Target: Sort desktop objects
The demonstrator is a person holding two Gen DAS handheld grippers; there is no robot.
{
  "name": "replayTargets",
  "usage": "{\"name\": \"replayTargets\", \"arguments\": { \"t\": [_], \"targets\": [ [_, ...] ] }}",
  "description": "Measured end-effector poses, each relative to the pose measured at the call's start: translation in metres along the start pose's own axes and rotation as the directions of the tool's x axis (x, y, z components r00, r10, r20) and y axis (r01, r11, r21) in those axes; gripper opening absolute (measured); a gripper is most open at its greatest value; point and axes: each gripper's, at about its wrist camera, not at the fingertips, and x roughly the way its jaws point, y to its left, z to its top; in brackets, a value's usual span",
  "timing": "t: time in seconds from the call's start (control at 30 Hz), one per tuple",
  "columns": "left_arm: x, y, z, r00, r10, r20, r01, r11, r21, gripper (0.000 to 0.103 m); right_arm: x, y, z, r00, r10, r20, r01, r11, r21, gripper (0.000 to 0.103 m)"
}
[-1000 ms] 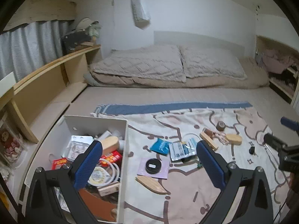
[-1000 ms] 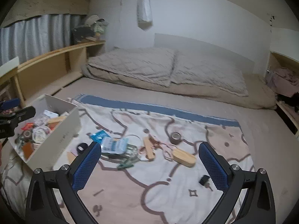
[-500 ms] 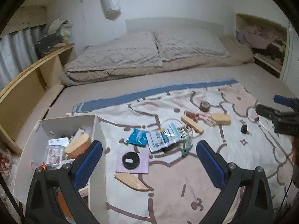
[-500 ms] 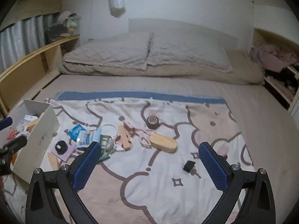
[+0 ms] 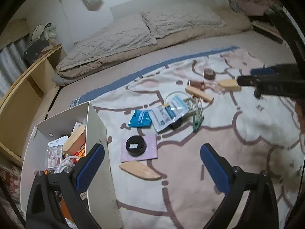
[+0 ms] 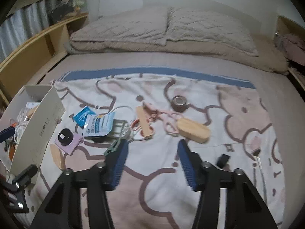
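Two grippers in view, both angled down over the cartoon-print blanket [image 6: 238, 118] on the bed. My left gripper [image 5: 152, 162] has jaws spread wide, nothing between the pads; it hangs just above the black round tin [image 5: 136, 146] on its pink card [image 5: 150, 148] and a flat wooden piece [image 5: 140, 170], beside the white box [image 5: 99, 133] (already partly filled w/ odds and ends). My right gripper [image 6: 151, 159] has just been narrowing, jaws now part-way in, nothing between them. Ahead of it: wooden oval case [image 6: 193, 130], pink scissors [image 6: 167, 118], tape roll [image 6: 179, 103], green clip [image 6: 112, 147], blue packets [image 6: 83, 115].
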Motion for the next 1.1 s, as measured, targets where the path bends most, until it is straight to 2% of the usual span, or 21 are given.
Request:
{"name": "replayTargets", "arguments": {
  "t": [0.13, 0.2, 0.3, 0.53, 0.67, 0.73, 1.1],
  "targets": [
    [0.001, 0.005, -0.009, 1.000, -0.006, -0.023, 0.006, 0.999, 0.034, 0.101, 0.021, 0.018, 0.000, 0.998, 0.048, -0.049, -0.049, 0.999, -0.023, 0.033],
    [-0.005, 0.012, -0.013, 1.000, -0.010, -0.001, 0.010, 0.999, 0.044, 0.101, 0.032, 0.032, -0.001, 0.993, 0.088, -0.081, -0.092, 0.995, -0.044, 0.024],
    [-0.014, 0.021, -0.018, 0.999, 0.012, 0.031, -0.014, 0.998, 0.062, 0.101, 0.046, 0.051, -0.001, 0.982, 0.149, -0.120, -0.157, 0.986, -0.058, 0.017],
    [-0.022, 0.050, -0.030, 1.000, 0.008, 0.023, -0.008, 1.000, 0.021, 0.101, 0.068, 0.108, -0.002, 0.955, 0.232, -0.183, -0.256, 0.960, -0.114, 0.011],
    [-0.024, 0.068, -0.037, 0.999, 0.038, 0.020, -0.037, 0.999, -0.012, 0.101, 0.080, 0.142, -0.004, 0.927, 0.301, -0.223, -0.333, 0.935, -0.122, 0.010],
    [-0.025, 0.075, -0.041, 0.999, 0.048, 0.019, -0.047, 0.999, -0.022, 0.101, 0.088, 0.153, -0.004, 0.912, 0.333, -0.240, -0.368, 0.923, -0.117, 0.003],
    [-0.036, 0.087, -0.047, 0.998, 0.041, 0.039, -0.040, 0.999, -0.037, 0.101, 0.122, 0.202, -0.004, 0.862, 0.426, -0.274, -0.480, 0.860, -0.171, 0.001]
  ]
}}
